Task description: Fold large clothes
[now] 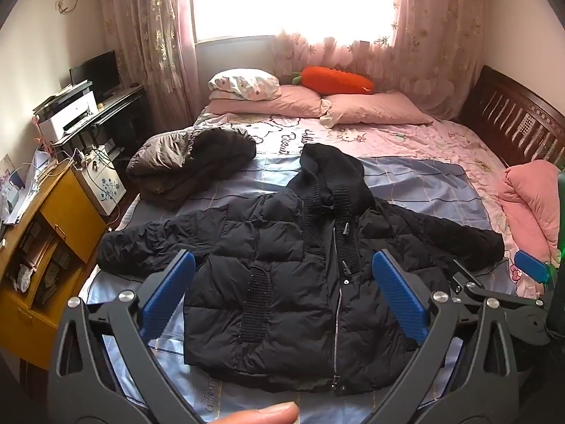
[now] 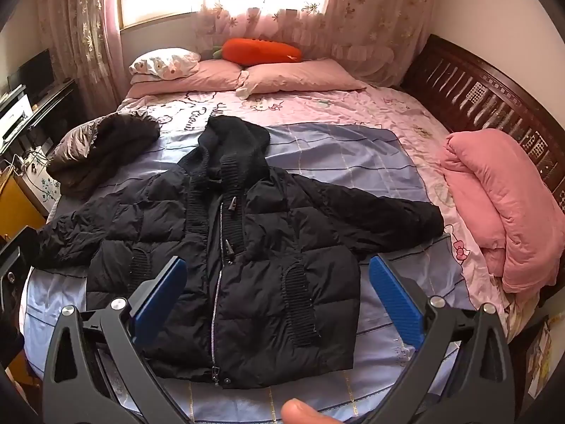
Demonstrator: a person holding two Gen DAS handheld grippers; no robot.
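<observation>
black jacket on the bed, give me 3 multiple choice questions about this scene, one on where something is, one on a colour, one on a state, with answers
1. Where does the grey-brown coat lie relative to the black jacket in the left wrist view?
A. behind it, to the left
B. on top of it
C. on the floor

2. What colour is the carrot-shaped cushion by the pillows?
A. blue
B. orange
C. white

3. How does the black jacket lie?
A. folded into a square
B. rolled into a bundle
C. spread flat, front up, sleeves out to the sides

Answers:
1. A, the coat sits bunched farther up the bed, left of the jacket's hood.
2. B, its body is bright orange with a green top.
3. C, the zip shows down the middle and both sleeves reach outward, with no fold made yet.
</observation>
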